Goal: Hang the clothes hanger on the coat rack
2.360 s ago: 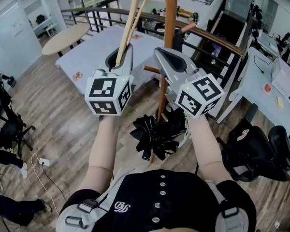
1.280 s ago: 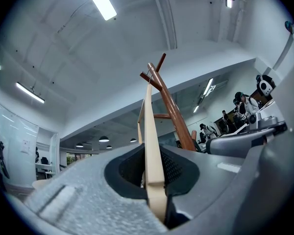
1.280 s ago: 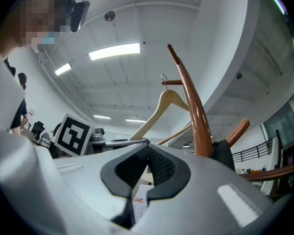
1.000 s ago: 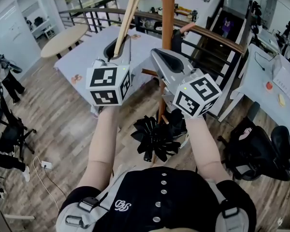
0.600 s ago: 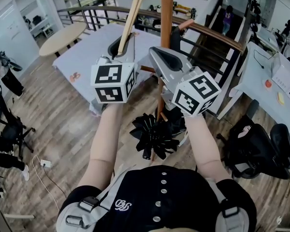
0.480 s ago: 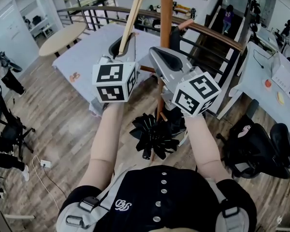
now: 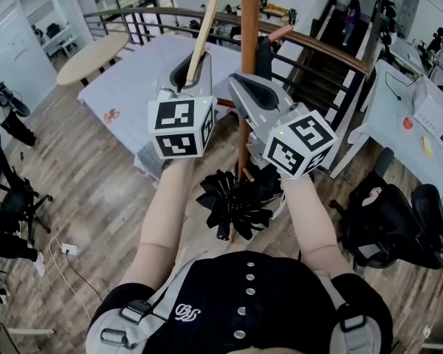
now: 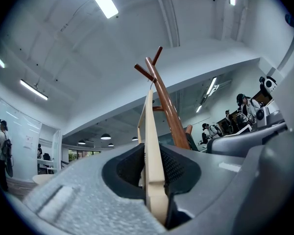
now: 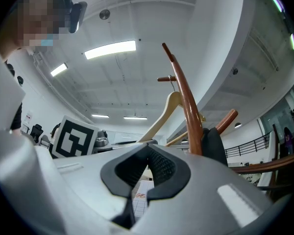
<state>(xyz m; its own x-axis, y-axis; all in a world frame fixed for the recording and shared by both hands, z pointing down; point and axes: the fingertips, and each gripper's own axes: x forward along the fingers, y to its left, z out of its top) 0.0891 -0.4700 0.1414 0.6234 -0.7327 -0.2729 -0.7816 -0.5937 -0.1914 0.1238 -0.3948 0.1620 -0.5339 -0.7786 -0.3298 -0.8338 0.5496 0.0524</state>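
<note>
A pale wooden clothes hanger (image 7: 204, 28) slants up beside the brown coat rack pole (image 7: 249, 21). In the left gripper view the hanger's bar (image 8: 152, 146) stands on edge between my left gripper's (image 8: 154, 180) jaws, which are opening; its wire hook reaches the rack's (image 8: 164, 106) upper pegs. From the right gripper view the hanger (image 9: 161, 116) hangs by its hook from a peg on the rack (image 9: 186, 106). My left gripper (image 7: 196, 61) is just left of the pole. The right gripper (image 7: 244, 87) is shut and empty, close in front of the pole.
A dark garment (image 9: 213, 146) hangs lower on the rack. A black fanned thing (image 7: 232, 201) sits at the rack's foot. A pale table (image 7: 133, 80) lies behind, a railing (image 7: 317, 43) beyond it, desks and a black office chair (image 7: 399, 220) to the right.
Both grippers have drifted slightly right in the head view, the left one closer to the pole with the hanger still between its jaws. The right gripper has hardly moved.
</note>
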